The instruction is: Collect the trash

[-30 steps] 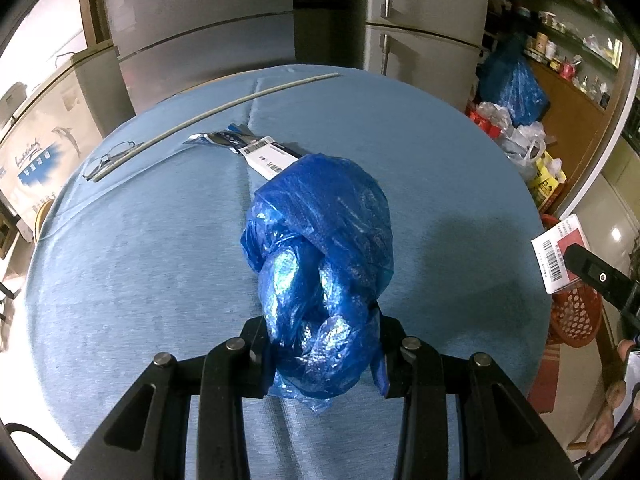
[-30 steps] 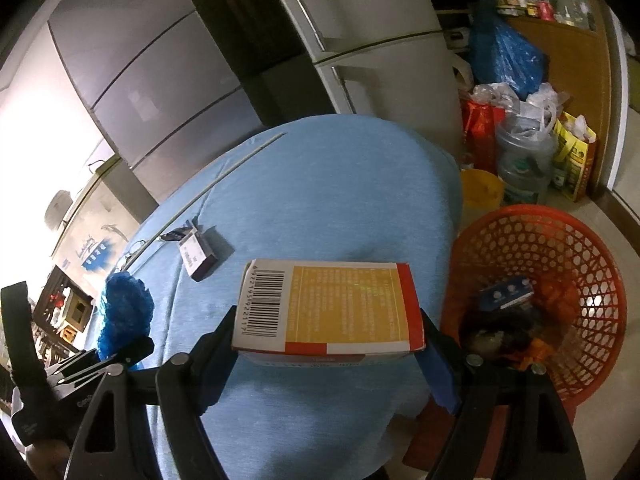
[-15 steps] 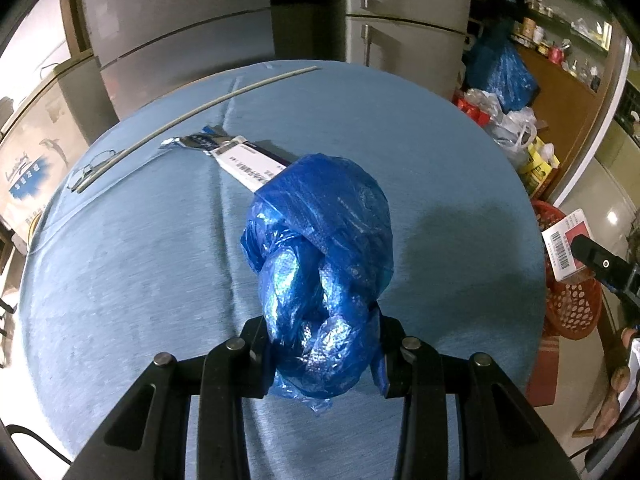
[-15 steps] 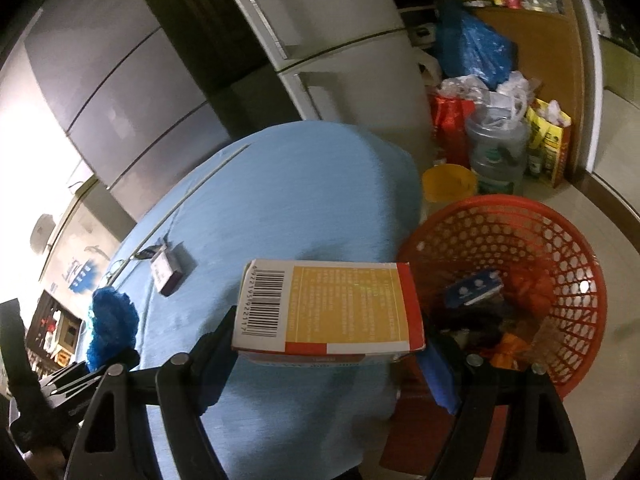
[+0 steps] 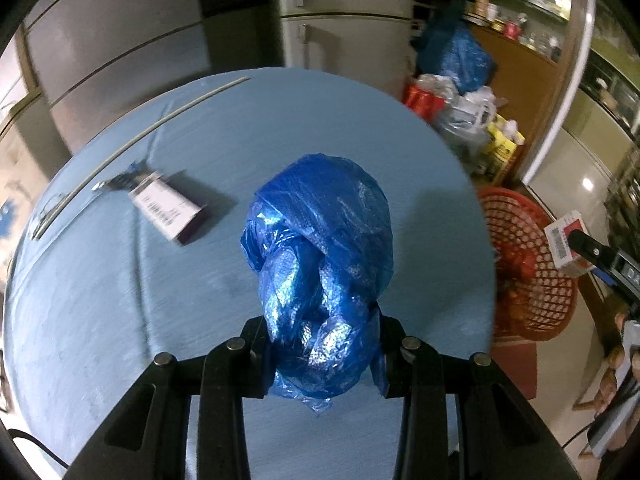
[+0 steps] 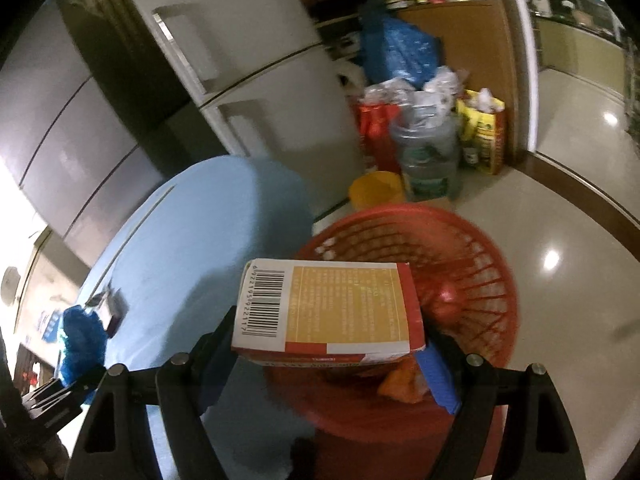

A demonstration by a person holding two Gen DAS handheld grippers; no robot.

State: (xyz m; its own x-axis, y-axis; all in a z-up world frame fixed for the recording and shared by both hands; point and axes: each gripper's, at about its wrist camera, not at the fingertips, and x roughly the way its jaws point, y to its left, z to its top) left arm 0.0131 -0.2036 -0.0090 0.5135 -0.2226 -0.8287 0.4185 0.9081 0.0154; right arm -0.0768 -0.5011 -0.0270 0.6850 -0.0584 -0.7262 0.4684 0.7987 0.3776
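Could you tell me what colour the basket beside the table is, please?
The basket is red-orange, seen best from the right wrist.

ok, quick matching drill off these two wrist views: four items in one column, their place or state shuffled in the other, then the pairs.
1. knotted blue bag
2. orange-and-red carton
3. small barcoded box
4. red mesh basket

a. on the floor beside the table
b. lying on the blue tablecloth
c. clamped in the left gripper
d. clamped in the right gripper, over the basket rim

Pairs: 1-c, 2-d, 3-b, 4-a
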